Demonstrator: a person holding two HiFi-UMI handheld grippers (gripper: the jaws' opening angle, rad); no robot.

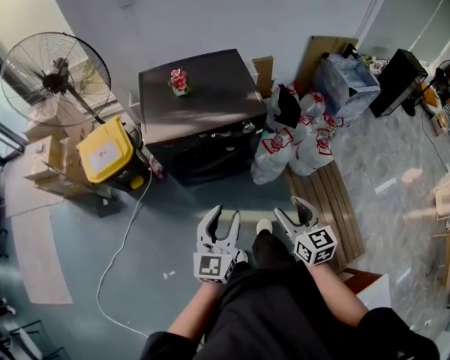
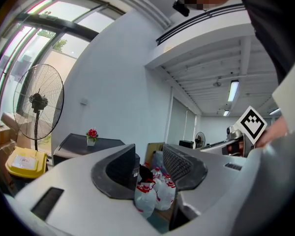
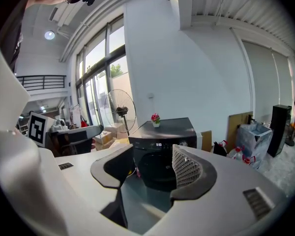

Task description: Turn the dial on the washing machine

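Black front-loading washing machine point(image 1: 199, 118) stands right of the standing fan point(image 1: 56, 77). Its little silver dial point(image 3: 183, 143) is too small to read. Left tool point(image 1: 223, 214) and right tool point(image 1: 289, 207) gape open, empty.

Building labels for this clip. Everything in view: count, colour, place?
washing machine: 1, black, centre, against the wall
flower pot: 1, red flowers, on the washing machine
fan: 1, black, far left
bin: 1, yellow, left of the washing machine
bags: several, white with red, right of the washing machine
pallet: 1, wooden, floor by the bags
cable: 1, white, on the floor
left hand-held gripper: 1, white, open, empty
right hand-held gripper: 1, white, open, empty
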